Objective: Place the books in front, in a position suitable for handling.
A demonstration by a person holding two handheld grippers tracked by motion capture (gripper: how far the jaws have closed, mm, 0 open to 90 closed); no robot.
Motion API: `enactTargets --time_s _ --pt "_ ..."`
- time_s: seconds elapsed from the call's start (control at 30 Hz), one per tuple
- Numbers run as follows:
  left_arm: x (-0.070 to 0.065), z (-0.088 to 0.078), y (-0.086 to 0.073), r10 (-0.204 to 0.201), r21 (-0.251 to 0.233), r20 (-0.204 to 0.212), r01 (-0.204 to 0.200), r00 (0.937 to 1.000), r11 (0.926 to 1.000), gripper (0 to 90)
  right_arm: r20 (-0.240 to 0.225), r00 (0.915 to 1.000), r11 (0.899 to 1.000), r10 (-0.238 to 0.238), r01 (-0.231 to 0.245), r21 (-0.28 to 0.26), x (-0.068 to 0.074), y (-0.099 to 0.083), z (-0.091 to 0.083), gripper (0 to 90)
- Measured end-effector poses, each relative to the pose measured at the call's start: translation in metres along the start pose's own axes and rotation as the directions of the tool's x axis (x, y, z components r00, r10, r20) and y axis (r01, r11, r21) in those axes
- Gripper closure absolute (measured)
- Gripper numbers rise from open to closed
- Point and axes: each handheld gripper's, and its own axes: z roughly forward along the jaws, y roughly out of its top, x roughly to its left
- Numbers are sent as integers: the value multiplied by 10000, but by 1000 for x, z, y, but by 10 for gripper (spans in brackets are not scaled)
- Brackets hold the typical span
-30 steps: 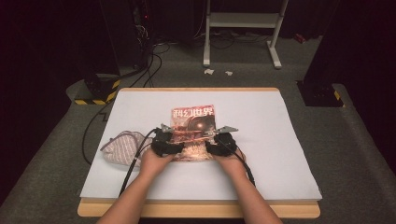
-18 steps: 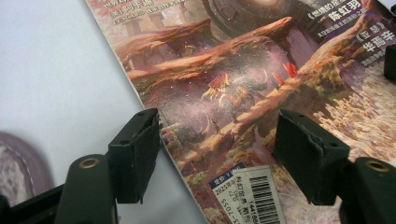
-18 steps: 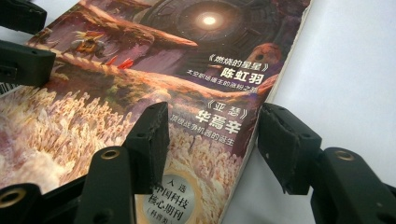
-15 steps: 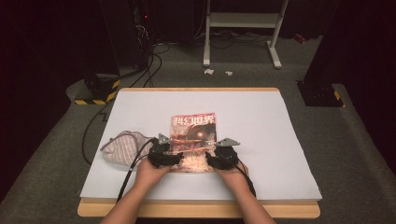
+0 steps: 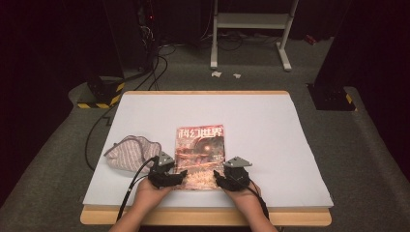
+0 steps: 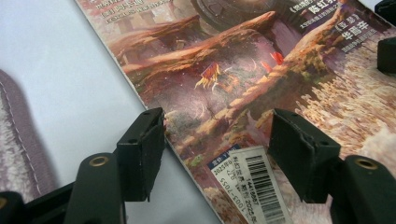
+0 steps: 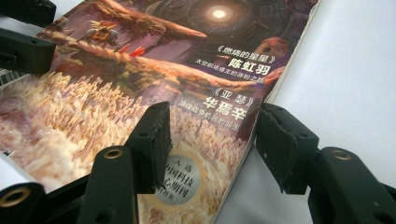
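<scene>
Magazine (image 5: 200,155): flat, closed, mid-table. Left gripper (image 5: 177,176) and right gripper (image 5: 219,177) straddle its near corners, jaws spread, just closing; lift pending.

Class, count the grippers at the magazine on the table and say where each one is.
2. The left gripper is at the near left corner of the magazine, by the barcode label. The right gripper is at its near right corner. Both straddle its edges, jaws apart.

A dim lab or studio: beyond the tongs, past the white-topped table (image 5: 270,116), stand a metal frame (image 5: 251,29) and floor cables (image 5: 154,63).
</scene>
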Motion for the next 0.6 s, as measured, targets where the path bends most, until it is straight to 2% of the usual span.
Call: enactTargets --time_s 0.07,0.13,0.23,0.3,0.37,0.4,0.5,0.6 --pt "1 -2 -4 155 -118 183 -153 9997 9998 364 22 10000 10000 -16 16 -37 0 -1 0 455" --pt "4 -3 -9 357 -443 378 -340 9986 9984 373 -97 9999 10000 -60 60 -1 -1 -1 -1 438" --pt "7 -6 -10 404 -360 620 -382 9973 9986 379 -247 9996 9999 -110 110 -12 -1 -3 -3 418" --pt "7 -7 -11 460 -411 558 -438 9974 9982 370 -141 9993 9994 -345 344 -73 -2 -5 -6 409" --pt "7 -8 -11 522 -416 544 -500 9972 9979 369 -85 9993 9992 -369 368 -149 -2 -6 -8 406" --pt "6 -11 -12 662 -413 452 -643 9968 9971 362 -25 9986 9979 -536 535 -364 -3 -8 -12 404" --pt "7 -15 -11 660 -560 387 -638 9971 9964 364 84 9982 9967 -598 602 -544 -7 -10 -16 412" --pt "9 -19 -11 831 -779 340 -802 9960 9937 368 197 9983 9955 -549 563 -766 -12 -9 -20 414"
